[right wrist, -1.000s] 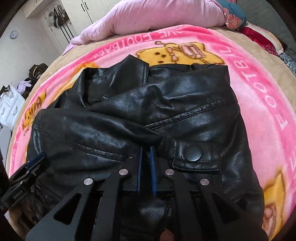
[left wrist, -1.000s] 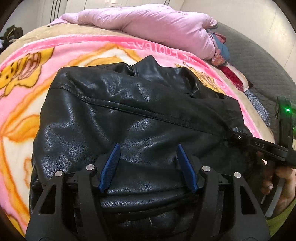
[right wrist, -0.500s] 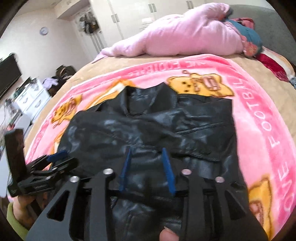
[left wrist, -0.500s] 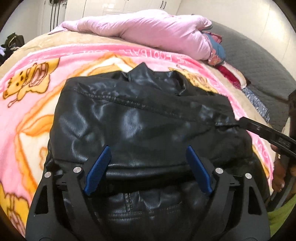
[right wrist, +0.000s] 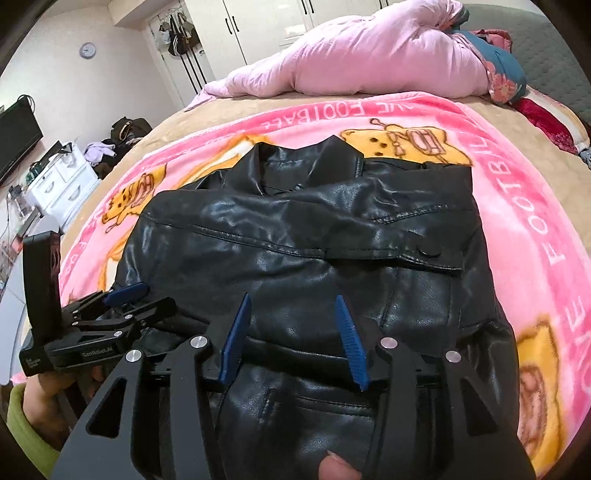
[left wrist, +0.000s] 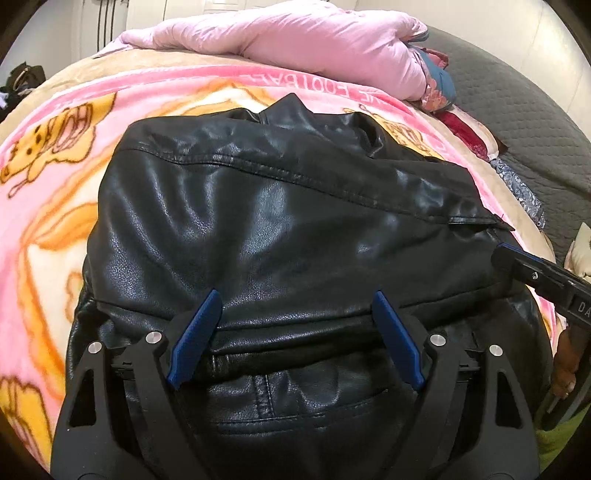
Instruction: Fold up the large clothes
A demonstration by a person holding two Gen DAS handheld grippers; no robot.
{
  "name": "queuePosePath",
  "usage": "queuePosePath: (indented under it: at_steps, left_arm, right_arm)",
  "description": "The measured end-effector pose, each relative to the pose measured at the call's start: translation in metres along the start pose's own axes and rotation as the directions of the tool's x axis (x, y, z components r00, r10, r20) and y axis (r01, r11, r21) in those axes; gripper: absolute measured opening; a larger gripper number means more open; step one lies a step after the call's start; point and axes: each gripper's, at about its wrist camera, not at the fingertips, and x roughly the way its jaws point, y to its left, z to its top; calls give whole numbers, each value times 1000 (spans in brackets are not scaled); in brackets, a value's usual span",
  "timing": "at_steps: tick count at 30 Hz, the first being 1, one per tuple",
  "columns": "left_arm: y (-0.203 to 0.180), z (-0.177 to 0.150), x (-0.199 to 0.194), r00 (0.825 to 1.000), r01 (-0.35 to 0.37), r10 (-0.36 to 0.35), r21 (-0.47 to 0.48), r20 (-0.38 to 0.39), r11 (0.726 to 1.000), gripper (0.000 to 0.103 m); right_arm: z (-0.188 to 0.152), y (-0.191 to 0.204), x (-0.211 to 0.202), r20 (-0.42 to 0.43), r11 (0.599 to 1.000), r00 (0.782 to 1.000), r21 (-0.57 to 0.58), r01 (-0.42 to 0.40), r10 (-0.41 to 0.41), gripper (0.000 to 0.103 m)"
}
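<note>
A black leather jacket point(left wrist: 280, 221) lies folded on a pink cartoon blanket point(left wrist: 55, 177), collar toward the far side, a sleeve with a snap button point(right wrist: 428, 252) laid across it. My left gripper point(left wrist: 297, 310) hovers open over the jacket's near left part, nothing between its blue pads. My right gripper point(right wrist: 293, 308) is above the jacket's near middle, its jaws opening, and no leather is pinched between them. From the right wrist view the left gripper point(right wrist: 125, 295) shows at the jacket's left edge, and the right gripper's finger point(left wrist: 532, 269) enters the left wrist view at the right.
A pink duvet point(right wrist: 369, 55) and patterned pillows point(right wrist: 498, 70) are piled at the head of the bed. A grey quilted cover point(left wrist: 517, 122) lies at the right. A white dresser point(right wrist: 62, 184), a TV point(right wrist: 18, 136) and wardrobes point(right wrist: 258, 26) stand beyond the bed's left side.
My right gripper let go of the sleeve cuff, opened and pulled back up from the jacket. My left gripper opened wider and stayed about where it was.
</note>
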Motion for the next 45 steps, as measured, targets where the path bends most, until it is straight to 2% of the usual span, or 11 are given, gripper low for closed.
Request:
queuePosePath:
  at_steps: [6,11,15,19,21,23,26,28,29,36,45]
  left_arm:
    - [0,-2,1,1000,2,-2,6,4,1000,76]
    - [-1,-1,0,1000,1,-1,6,9,1000,76]
    - [-1,1,-4,1000,9,-8,-15,10,1000,76]
    - [3,2,-11,999,38,-37,-56,19,998,76]
    - [2,2,-15,999,44,-42,-66,26,997,77]
    - [0,1,-18,998,54,-52,-68,32,996,86]
    - [-5,1,-25,998,47,-44,-65,48,997,91]
    - [-7,1,-29,997,40,-36,-65,61,997,94]
    - [-8,2,-31,997,33,-29,-68,66,997,94]
    - [-13,2,-35,999,-1,3,-56,44,998,94]
    - [-23,-1,-46,998,12,-9,-50,67,999,94]
  right_arm:
    - [-9,-7,32,-123,998,991,8,63,-61,47]
    - [-10,-8,37,-136,998,988,8,69,-67,47]
    - [-4,-14,21,-90,999,996,41,12,-8,48]
    - [3,-17,4,-20,998,1000,55,-6,7,65]
    - [4,-19,2,-12,998,1000,67,-14,14,67]
    - [5,-20,3,-14,997,1000,75,-17,18,68]
    - [6,-20,1,2,997,1000,75,-13,13,77]
    - [7,-20,-5,34,997,999,76,9,-12,93]
    - [7,-21,-9,55,997,998,80,23,-27,94]
    - [12,-36,-25,127,990,991,140,21,-39,99]
    - [12,-18,-33,169,998,985,68,14,-25,99]
